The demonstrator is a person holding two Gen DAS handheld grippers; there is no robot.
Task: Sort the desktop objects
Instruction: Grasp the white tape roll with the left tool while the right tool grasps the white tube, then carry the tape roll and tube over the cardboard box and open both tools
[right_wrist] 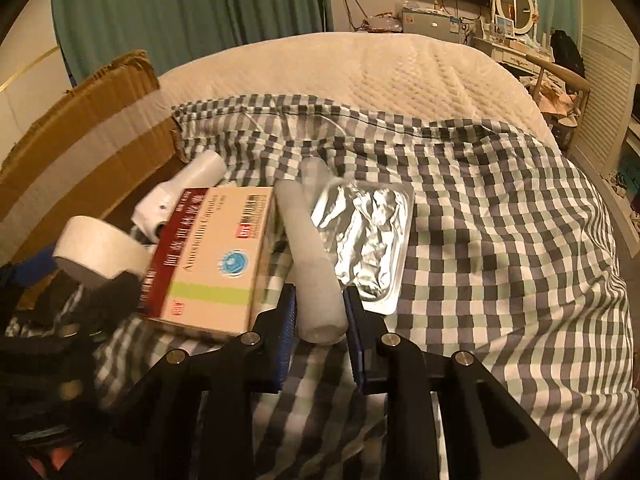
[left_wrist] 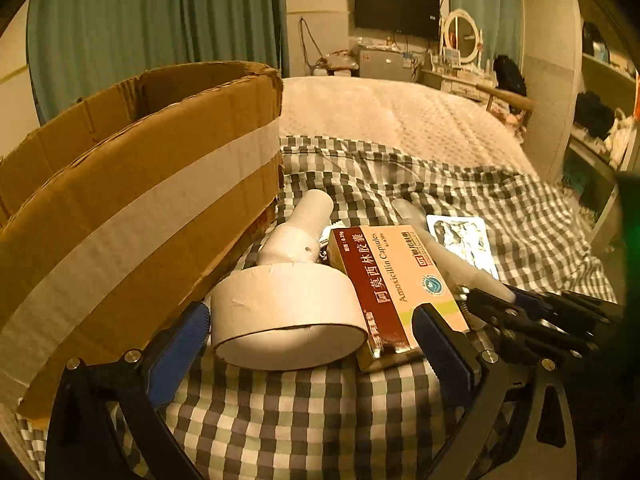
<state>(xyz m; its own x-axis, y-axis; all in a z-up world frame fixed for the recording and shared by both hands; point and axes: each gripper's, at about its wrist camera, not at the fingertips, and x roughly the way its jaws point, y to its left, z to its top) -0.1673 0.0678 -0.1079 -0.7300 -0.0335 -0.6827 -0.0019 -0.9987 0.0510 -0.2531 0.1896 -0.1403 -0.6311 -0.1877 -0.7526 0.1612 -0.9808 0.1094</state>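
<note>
On the checked bed cover, the right hand-held gripper pinches a white tube. Beside it, the left hand-held gripper sits wide apart around the tape roll. Next, I think, both lift into the cardboard box.

The left hand-held gripper is made of black plastic bars. Each of its two fingers has a flat blue pad with little ridges on it. Round shiny silver screws sit where the black bars join.

The right hand-held gripper looks the same: black bars that spread out like a fan, blue ridged pads on the inner sides, and round silver screws on top. A small silver spring shows on it in the left camera's view.
</note>
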